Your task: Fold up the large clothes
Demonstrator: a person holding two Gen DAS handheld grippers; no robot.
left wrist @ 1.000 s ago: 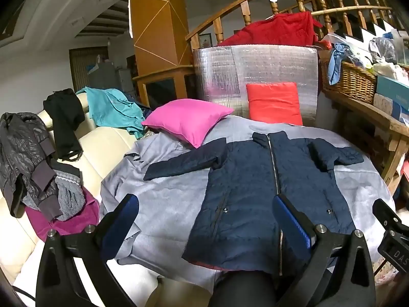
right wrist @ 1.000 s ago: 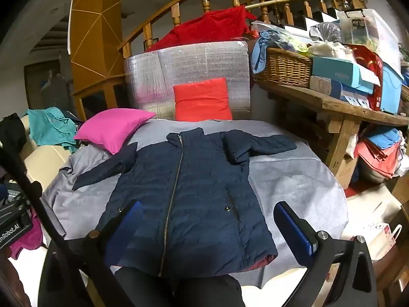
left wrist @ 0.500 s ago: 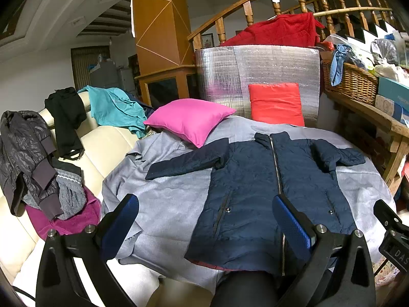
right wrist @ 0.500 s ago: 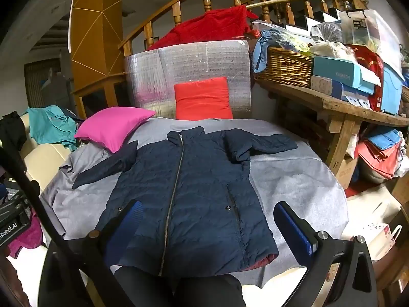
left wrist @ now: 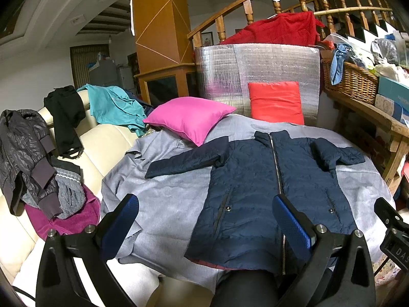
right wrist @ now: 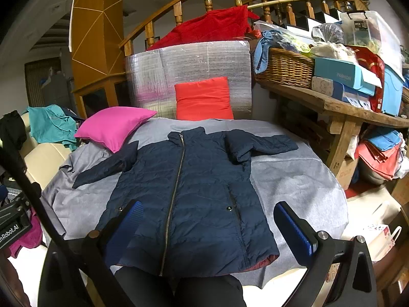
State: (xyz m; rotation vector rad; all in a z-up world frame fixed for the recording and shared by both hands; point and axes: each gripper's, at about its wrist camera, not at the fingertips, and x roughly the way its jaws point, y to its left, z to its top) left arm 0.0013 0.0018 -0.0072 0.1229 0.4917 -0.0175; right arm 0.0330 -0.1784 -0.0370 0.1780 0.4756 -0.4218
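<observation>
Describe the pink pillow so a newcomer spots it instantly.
Find the round table under a grey cloth. At its far left edge, beside the navy jacket, lies the pink pillow. The other pillow is red and stands against a silver sheet.

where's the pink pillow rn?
The pink pillow lies at the far left of the grey sheet in both views, left of the red cushion, its near corner by the jacket sleeve.
</observation>
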